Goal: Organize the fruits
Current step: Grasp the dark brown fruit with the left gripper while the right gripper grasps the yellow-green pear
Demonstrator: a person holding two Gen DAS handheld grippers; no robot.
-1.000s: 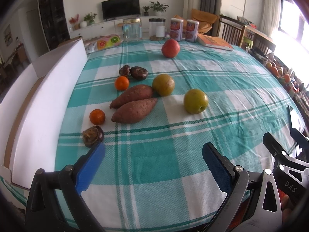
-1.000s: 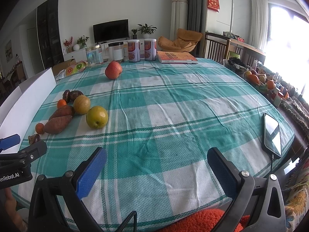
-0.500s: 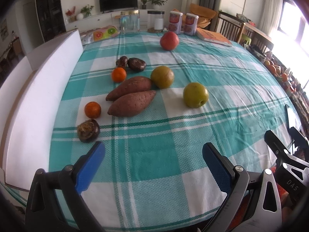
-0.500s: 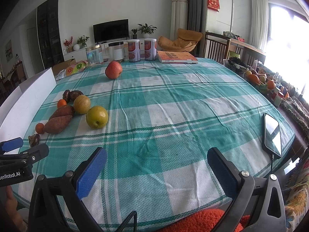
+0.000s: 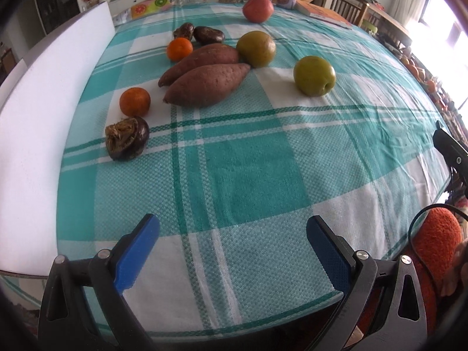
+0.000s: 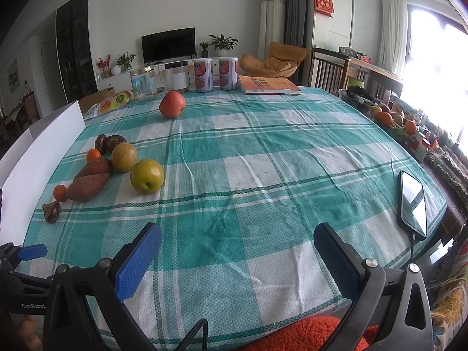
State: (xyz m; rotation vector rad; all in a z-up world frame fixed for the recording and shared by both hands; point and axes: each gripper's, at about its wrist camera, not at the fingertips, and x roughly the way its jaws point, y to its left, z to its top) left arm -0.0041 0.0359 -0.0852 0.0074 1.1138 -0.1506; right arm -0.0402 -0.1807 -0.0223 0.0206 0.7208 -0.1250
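Fruits lie on the checked tablecloth [image 5: 248,158]: two sweet potatoes [image 5: 206,84], two small oranges [image 5: 135,101], a green apple [image 5: 314,76], a yellow-brown pear [image 5: 256,48], dark passion fruits [image 5: 127,142] and a red apple [image 5: 258,8]. My left gripper [image 5: 232,248] is open and empty, over the near cloth, short of the fruits. My right gripper [image 6: 237,256] is open and empty near the table's front edge; the green apple [image 6: 146,175] lies ahead to its left.
A white foam board [image 5: 44,108] stands along the left edge. Jars and cans [image 6: 203,76] and a book [image 6: 267,84] stand at the far end. A phone [image 6: 413,201] lies at the right edge. A fruit basket [image 6: 392,120] sits beyond the table.
My left gripper has moved forward and tilted down toward the fruits, which now look larger. My right gripper has barely moved.
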